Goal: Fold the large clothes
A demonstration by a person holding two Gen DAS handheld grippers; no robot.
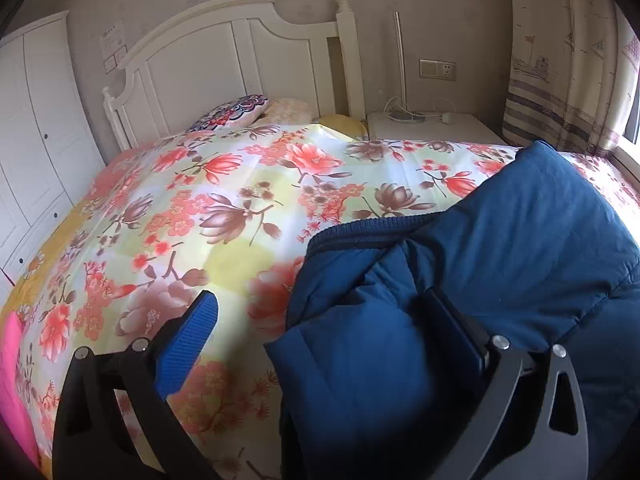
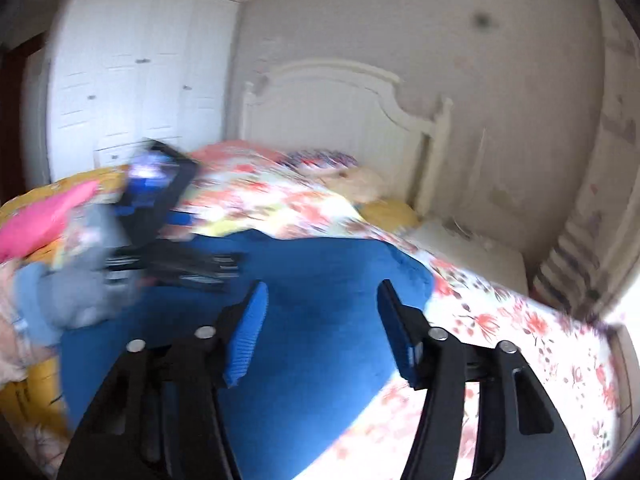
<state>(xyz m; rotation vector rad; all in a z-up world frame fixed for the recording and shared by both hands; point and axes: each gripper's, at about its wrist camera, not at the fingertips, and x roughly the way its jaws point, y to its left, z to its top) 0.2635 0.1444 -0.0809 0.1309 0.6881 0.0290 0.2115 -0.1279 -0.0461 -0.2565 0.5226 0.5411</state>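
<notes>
a dark blue padded jacket (image 1: 500, 272) lies bunched on the floral bedspread (image 1: 224, 200), toward the right side of the bed in the left wrist view, its ribbed hem (image 1: 360, 234) curling along the upper left edge of the heap. the left gripper (image 1: 324, 328) has its fingers spread wide: the left blue pad (image 1: 188, 344) sits over bare bedspread, while the right finger presses into the jacket's folds, with a lobe of fabric lying between the two. the right gripper (image 2: 320, 332) hovers above the jacket (image 2: 312, 280) with its fingers apart and nothing between them; this view is blurred. in it, the left gripper (image 2: 160, 196) shows at the jacket's far left edge, beside a pink cloth (image 2: 44, 216). a white headboard (image 1: 240, 52) stands at the far end of the bed, with pillows (image 1: 236, 114) below it, a white wardrobe (image 1: 36, 120) to the left and a nightstand (image 1: 432, 128) and curtain (image 1: 560, 60) to the right.
</notes>
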